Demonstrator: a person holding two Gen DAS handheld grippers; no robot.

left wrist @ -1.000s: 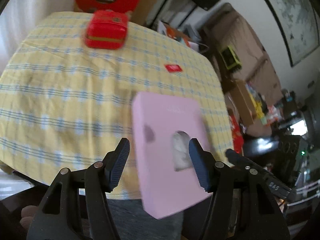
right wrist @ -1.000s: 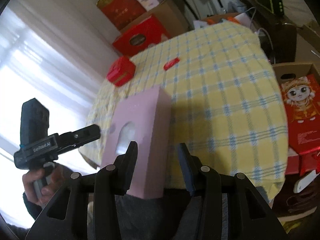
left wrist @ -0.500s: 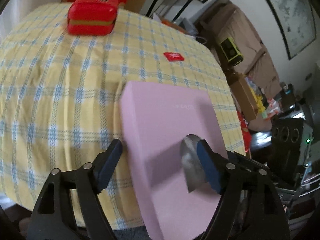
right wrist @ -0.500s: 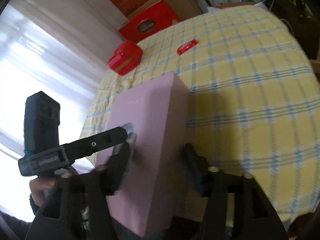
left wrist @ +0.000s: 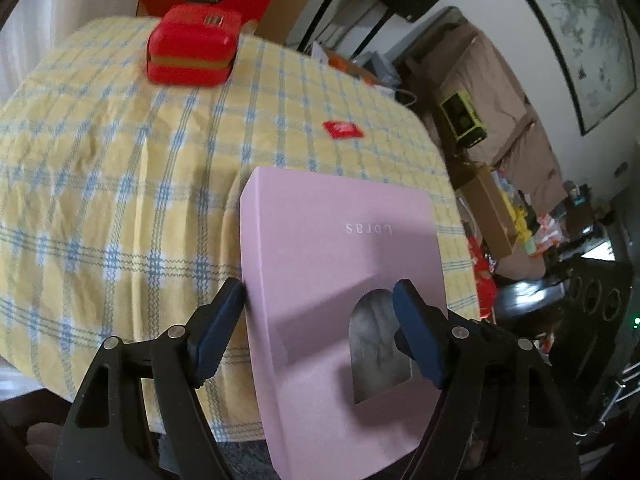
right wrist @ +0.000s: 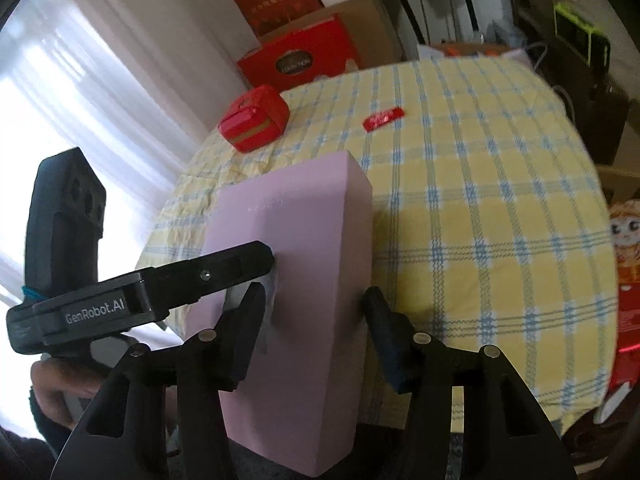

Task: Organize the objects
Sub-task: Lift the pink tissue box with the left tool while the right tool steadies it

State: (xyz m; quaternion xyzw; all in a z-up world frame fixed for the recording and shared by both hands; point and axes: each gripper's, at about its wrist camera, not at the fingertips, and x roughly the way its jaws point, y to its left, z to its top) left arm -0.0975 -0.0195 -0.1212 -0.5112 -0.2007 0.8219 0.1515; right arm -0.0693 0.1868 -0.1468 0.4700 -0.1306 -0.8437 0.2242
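Note:
A pink box (left wrist: 340, 280) with an arched cut-out showing white and grey contents is held at the near edge of a table with a yellow checked cloth (left wrist: 120, 160). My left gripper (left wrist: 320, 320) spans the box's face, one finger at its left edge, one over the cut-out. In the right wrist view the same box (right wrist: 304, 280) sits between my right gripper's (right wrist: 316, 328) fingers, which close on its two sides. The left gripper's finger (right wrist: 224, 268) reaches into the cut-out there.
A red rounded case (left wrist: 192, 52) sits at the table's far side and a small red packet (left wrist: 342, 130) lies mid-table. Red gift boxes and cardboard cartons (right wrist: 300, 60) stand behind the table. Clutter and a red box (right wrist: 624, 264) lie to the right.
The pink box has moved forward over the table's near edge, now lying flatter. Both grippers moved with it, and the left gripper's finger has come onto the cut-out.

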